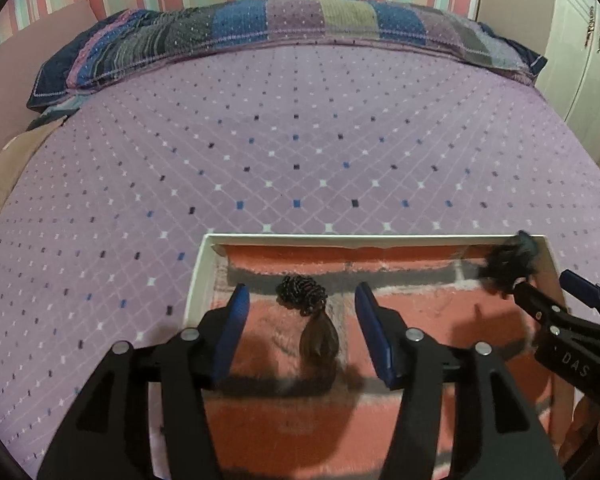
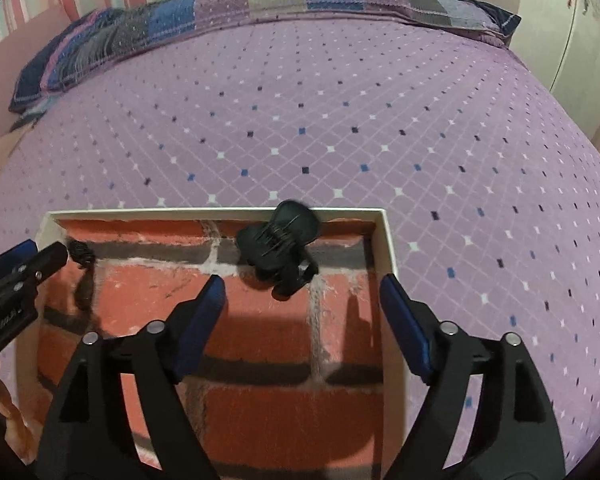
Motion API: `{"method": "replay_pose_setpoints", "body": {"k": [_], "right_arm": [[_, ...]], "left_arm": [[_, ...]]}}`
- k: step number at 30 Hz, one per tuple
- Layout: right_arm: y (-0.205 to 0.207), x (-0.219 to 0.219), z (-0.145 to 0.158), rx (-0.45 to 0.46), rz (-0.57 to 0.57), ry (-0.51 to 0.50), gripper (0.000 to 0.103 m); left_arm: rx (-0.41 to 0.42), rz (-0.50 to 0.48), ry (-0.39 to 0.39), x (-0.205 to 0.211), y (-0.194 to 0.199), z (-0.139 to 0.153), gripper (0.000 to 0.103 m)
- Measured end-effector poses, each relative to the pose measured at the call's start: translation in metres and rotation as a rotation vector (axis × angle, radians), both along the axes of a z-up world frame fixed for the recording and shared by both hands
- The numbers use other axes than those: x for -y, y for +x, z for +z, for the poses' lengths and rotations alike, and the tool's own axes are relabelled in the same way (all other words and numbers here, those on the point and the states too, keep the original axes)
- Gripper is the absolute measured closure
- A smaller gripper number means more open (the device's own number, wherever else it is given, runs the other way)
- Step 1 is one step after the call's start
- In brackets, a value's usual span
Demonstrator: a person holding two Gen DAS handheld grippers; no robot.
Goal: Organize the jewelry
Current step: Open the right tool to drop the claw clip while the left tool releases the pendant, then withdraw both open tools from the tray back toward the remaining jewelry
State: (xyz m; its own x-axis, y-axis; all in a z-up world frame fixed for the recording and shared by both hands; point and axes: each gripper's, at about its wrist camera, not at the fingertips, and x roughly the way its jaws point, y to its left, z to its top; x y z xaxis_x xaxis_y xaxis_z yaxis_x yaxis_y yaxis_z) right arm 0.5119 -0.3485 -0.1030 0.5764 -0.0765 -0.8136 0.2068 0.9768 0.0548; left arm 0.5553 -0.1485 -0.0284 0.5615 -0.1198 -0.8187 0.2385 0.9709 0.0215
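Observation:
A shallow white box (image 1: 198, 268) lined with red brick-pattern cloth lies on the bed; it also shows in the right wrist view (image 2: 386, 240). A dark beaded piece with a brown tassel (image 1: 306, 312) lies in the box between my open left gripper's (image 1: 300, 304) fingers, a little ahead of them; it also shows in the right wrist view (image 2: 82, 258). A black claw hair clip (image 2: 278, 246) lies against the box's far wall, just ahead of my open, empty right gripper (image 2: 302, 292); it looks blurred in the left wrist view (image 1: 508, 262).
A purple quilted bedspread (image 1: 300, 140) covers the bed around the box. A patchwork pillow (image 1: 260, 36) lies along the far edge under a striped wall. A white cabinet (image 1: 584, 60) stands at the right.

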Motion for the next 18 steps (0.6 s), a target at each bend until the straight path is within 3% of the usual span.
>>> {"method": "replay_pose_setpoints", "body": {"k": [8, 18], "right_arm": [[-0.061, -0.011, 0.019, 0.069, 0.006, -0.021, 0.017], [-0.132, -0.033, 0.004, 0.047, 0.02, -0.036, 0.017]], "left_arm": [[0.023, 0.018, -0.024, -0.026, -0.062, 0.026, 0.048], [-0.013, 0.045, -0.018, -0.052, -0.131, 0.011, 0.048]]}}
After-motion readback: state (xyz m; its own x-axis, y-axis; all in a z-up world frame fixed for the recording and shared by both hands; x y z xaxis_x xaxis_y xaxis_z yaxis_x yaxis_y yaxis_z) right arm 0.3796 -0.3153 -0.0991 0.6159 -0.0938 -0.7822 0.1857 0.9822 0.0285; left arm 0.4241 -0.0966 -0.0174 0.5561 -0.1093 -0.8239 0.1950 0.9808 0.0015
